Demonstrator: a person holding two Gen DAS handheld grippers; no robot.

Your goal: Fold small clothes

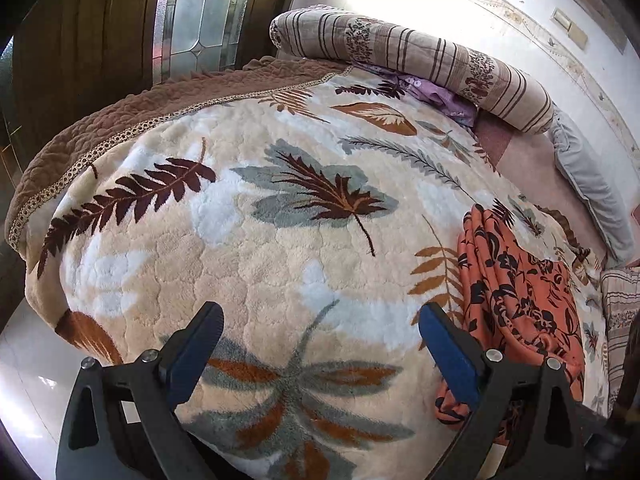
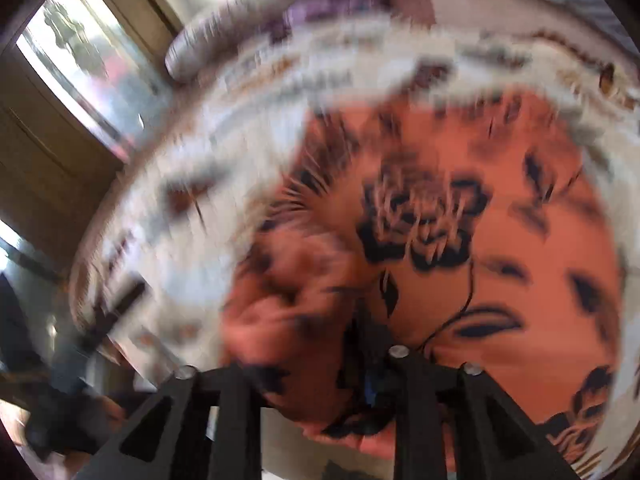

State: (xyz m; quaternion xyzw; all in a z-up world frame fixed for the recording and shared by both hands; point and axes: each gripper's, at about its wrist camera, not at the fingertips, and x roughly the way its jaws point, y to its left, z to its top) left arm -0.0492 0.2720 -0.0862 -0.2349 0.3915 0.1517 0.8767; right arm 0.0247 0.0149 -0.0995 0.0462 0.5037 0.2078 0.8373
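An orange garment with black flowers (image 1: 520, 292) lies in folds on the leaf-patterned blanket (image 1: 260, 248), at the right of the left wrist view. My left gripper (image 1: 320, 320) hovers open over bare blanket just left of the garment, nothing between its blue pads (image 1: 448, 352). The right wrist view is blurred by motion. There the same garment (image 2: 480, 220) fills the right half, and a bunched part of it lies between the fingers of my right gripper (image 2: 320, 332) and hides their tips. Whether the pads press on it does not show.
A rolled striped quilt (image 1: 420, 60) lies along the far edge of the bed, with a purple cloth (image 1: 440, 96) tucked under it and a grey pillow (image 1: 592, 184) at the right. A glass-panelled door (image 1: 192, 20) stands behind. Shiny floor (image 1: 24, 380) shows at the left.
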